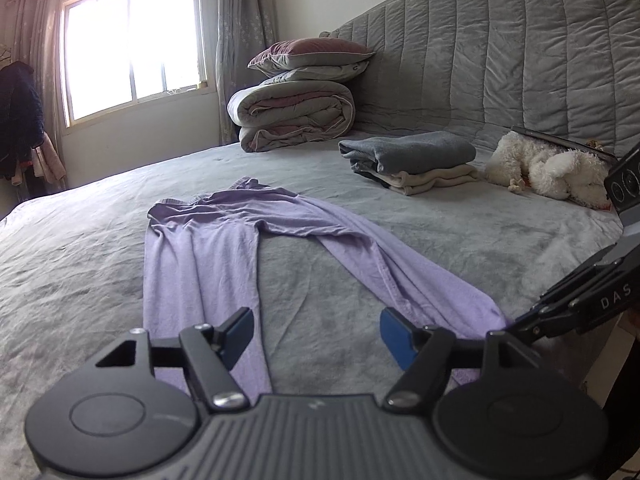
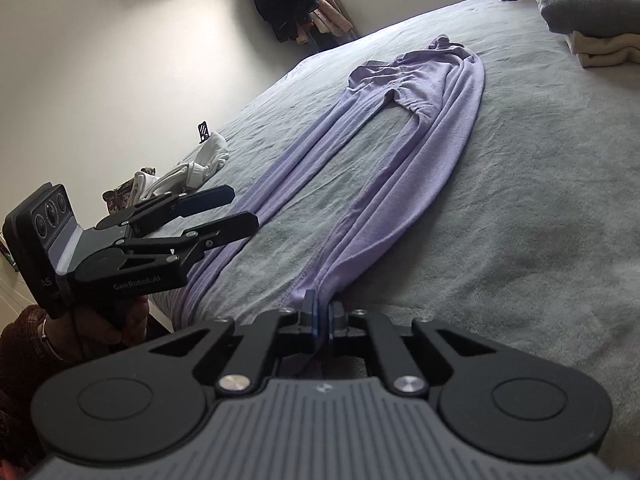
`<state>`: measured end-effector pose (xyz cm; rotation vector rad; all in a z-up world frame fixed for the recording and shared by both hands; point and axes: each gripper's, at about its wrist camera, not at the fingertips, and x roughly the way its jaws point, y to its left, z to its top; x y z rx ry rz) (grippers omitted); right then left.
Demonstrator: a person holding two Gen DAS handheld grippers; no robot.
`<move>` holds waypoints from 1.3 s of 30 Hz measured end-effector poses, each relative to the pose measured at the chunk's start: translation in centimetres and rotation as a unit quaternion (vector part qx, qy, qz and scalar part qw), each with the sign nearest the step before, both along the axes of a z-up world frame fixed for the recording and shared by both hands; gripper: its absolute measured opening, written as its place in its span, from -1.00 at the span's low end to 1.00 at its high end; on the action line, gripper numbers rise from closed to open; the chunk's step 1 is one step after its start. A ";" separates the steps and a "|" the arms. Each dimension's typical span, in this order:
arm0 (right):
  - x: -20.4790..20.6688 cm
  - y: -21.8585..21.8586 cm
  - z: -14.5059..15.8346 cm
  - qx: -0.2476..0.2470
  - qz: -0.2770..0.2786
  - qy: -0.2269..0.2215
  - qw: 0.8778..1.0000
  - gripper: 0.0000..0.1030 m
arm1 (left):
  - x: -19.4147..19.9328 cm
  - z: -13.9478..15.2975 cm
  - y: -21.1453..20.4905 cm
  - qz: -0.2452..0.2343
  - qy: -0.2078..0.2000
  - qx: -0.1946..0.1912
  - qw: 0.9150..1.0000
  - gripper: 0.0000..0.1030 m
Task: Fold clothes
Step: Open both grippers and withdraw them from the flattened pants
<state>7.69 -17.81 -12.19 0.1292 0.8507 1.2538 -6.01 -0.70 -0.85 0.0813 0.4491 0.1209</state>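
Lilac pants (image 1: 200,256) lie flat on the grey bed, waistband far, both legs running toward me; they also show in the right wrist view (image 2: 404,128). My left gripper (image 1: 316,330) is open, hovering just above the bed between the two leg ends, nearer the left leg. It appears in the right wrist view (image 2: 244,208) with its fingers apart. My right gripper (image 2: 321,312) is shut on the hem of the right pant leg (image 2: 320,280). Its body shows at the right edge of the left wrist view (image 1: 516,322).
A stack of folded clothes (image 1: 408,156) and a white plush toy (image 1: 548,168) lie near the padded headboard (image 1: 500,48). A rolled duvet with pillows (image 1: 296,108) sits at the back. White garments (image 2: 192,168) lie at the bed's left edge.
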 end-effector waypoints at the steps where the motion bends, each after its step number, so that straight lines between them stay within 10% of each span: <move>1: 0.0 -0.2 0.0 0.006 0.000 0.004 1.000 -0.90 | 0.0 0.0 0.0 -0.001 0.000 -0.001 1.000 0.42; 13: 0.9 -6.3 2.0 0.193 -0.021 0.138 0.971 -0.85 | 0.6 0.8 0.2 -0.008 -0.010 -0.047 0.999 0.44; 22: -0.2 -7.3 3.6 0.118 -0.061 0.037 0.990 -0.70 | 0.7 0.9 0.0 -0.004 -0.015 -0.046 0.999 0.46; 26: -3.5 -4.1 4.8 0.020 0.008 -0.129 0.991 -0.64 | 0.5 1.1 0.6 0.010 -0.022 -0.048 0.999 0.48; 27: -5.0 -3.1 5.2 -0.010 0.038 -0.198 0.979 -0.50 | 0.5 1.2 0.8 0.013 -0.024 -0.049 0.998 0.49; 29: -7.6 -1.8 5.3 -0.054 0.102 -0.308 0.945 0.45 | 0.4 1.3 1.1 0.020 -0.027 -0.052 0.998 0.50; 35: -11.3 0.1 4.1 -0.104 0.234 -0.425 0.868 0.44 | 0.5 1.3 1.4 0.029 -0.025 -0.056 0.998 0.53; 39: -14.4 1.2 1.1 -0.168 0.310 -0.550 0.757 0.10 | 0.6 1.2 1.4 0.026 -0.021 -0.055 0.998 0.55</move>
